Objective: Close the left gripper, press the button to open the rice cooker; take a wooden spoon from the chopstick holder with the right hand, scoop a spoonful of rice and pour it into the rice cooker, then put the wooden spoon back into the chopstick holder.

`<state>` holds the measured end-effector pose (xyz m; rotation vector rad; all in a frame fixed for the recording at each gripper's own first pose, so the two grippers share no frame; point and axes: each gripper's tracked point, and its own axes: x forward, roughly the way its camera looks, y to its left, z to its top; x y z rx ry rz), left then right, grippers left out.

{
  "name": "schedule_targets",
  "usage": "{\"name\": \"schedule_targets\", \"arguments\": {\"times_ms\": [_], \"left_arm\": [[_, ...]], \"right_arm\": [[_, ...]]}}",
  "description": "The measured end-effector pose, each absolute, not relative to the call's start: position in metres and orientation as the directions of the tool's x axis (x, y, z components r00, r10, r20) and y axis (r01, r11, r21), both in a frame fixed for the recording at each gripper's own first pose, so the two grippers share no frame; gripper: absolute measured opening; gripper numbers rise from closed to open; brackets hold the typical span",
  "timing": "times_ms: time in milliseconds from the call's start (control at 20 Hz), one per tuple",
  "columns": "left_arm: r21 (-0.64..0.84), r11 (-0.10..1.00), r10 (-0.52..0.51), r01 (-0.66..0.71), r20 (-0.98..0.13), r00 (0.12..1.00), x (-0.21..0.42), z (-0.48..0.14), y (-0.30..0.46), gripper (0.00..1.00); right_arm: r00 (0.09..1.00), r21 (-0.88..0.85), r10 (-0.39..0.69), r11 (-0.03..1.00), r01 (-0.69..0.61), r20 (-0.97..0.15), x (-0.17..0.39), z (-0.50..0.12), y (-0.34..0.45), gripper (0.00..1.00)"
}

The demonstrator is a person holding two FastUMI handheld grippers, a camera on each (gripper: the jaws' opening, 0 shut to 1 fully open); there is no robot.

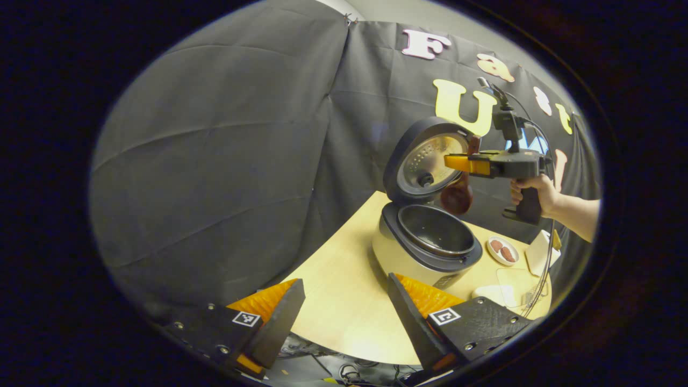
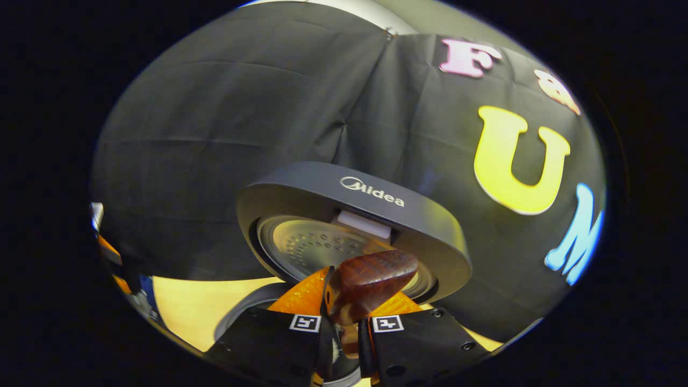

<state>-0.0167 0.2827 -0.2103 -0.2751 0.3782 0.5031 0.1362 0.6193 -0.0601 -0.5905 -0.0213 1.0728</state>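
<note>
Rice cooker (image 1: 427, 244) stands lid-up on the desk (image 1: 344, 301). My right gripper (image 2: 344, 322) clamps the wooden spoon (image 2: 371, 282) above the pot; the left gripper view shows its bowl hanging down. My left gripper (image 1: 344, 317) is open, empty.

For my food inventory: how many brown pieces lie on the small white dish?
2: both on the small white dish, side by side, right of the rice cooker. Another piece beneath them cannot be ruled out.
</note>
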Motion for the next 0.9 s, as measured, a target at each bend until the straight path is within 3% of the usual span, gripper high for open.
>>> {"name": "schedule_targets", "arguments": {"times_ms": [250,450,900], "left_arm": [[-0.157,0.849,0.41,-0.504,-0.406,0.817,-0.016,-0.21,0.281,0.99],[-0.144,0.867,0.393,-0.478,-0.394,0.831,-0.013,-0.21,0.28,0.98],[-0.095,0.931,0.298,-0.351,-0.356,0.886,0.02,-0.194,0.218,0.97]], "right_arm": [[0.477,-0.458,0.848,0.338,-0.822,-0.23,0.134,-0.055,0.617,0.21],[0.471,-0.4,0.87,0.383,-0.833,-0.148,0.118,-0.015,0.6,0.21],[0.566,-0.283,0.823,0.554,-0.783,0.047,0.119,0.084,0.45,0.17]]}}
